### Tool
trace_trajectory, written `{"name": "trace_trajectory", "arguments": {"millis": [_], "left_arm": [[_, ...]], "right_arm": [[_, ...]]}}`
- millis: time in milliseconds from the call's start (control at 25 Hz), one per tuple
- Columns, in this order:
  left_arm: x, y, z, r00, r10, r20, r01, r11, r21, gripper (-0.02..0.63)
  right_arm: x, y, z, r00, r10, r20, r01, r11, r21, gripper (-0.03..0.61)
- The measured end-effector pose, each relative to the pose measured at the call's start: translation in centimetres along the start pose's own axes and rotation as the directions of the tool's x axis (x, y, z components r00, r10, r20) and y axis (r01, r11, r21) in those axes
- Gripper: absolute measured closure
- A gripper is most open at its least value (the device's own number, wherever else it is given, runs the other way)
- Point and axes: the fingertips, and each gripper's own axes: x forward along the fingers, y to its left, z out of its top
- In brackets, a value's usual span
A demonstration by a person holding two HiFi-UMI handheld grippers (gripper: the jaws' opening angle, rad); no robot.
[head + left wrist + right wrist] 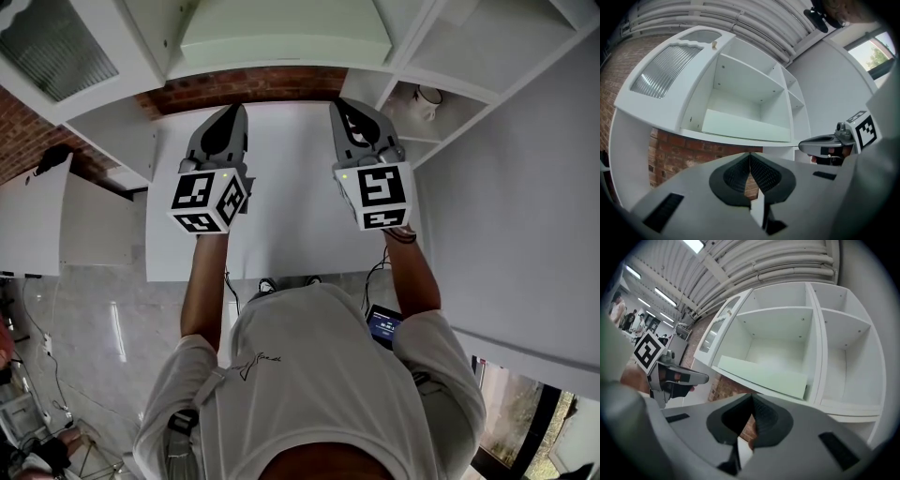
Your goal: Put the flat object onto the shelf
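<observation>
The left gripper [225, 127] hovers over the white tabletop [281, 206], its fingers pressed together on nothing. The pale green flat board [281, 42] lies flat on the shelf [740, 101], so the placing looks done. Its long axis runs side to side along the shelf's front. The right gripper [353, 120] is likewise empty, fingers pressed together.

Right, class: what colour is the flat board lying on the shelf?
The flat board is pale mint green, clearest in the right gripper view.
</observation>
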Motion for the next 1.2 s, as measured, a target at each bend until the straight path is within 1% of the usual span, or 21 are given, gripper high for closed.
{"name": "trace_trajectory", "arguments": {"millis": [160,360,520,720,880,1000,1200], "left_arm": [[-1.0,-0.6,-0.8,1.000,-0.019,-0.014,0.019,1.000,-0.016,0.598],[-2.6,-0.9,-2.1,0.999,-0.022,-0.036,0.021,0.999,-0.036,0.598],[-3.6,-1.4,-3.0,0.999,-0.020,-0.048,0.017,0.998,-0.062,0.598],[-4.9,-2.1,-3.5,0.998,-0.033,-0.057,0.028,0.996,-0.079,0.598],[-6.3,-1.9,-3.4,0.998,-0.033,-0.057,0.027,0.995,-0.095,0.598],[-7.1,-1.9,-4.0,0.997,-0.026,-0.068,0.018,0.994,-0.108,0.598],[-7.9,-2.0,-4.8,0.996,-0.033,-0.083,0.020,0.987,-0.157,0.598]], "right_arm": [[-0.8,0.0,-1.1,0.999,0.039,-0.016,-0.038,0.997,0.059,0.551],[-2.3,0.9,-2.5,0.997,0.069,-0.044,-0.065,0.994,0.088,0.551],[-3.6,2.0,-3.4,0.992,0.108,-0.063,-0.100,0.988,0.118,0.551],[-5.4,3.1,-3.9,0.989,0.136,-0.056,-0.122,0.971,0.205,0.551],[-6.4,3.0,-4.4,0.990,0.129,-0.063,-0.111,0.966,0.232,0.551],[-7.5,2.7,-5.1,0.989,0.130,-0.070,-0.108,0.961,0.253,0.551],[-9.6,2.9,-5.4,0.988,0.124,-0.089,-0.100,0.967,0.232,0.551]]}}
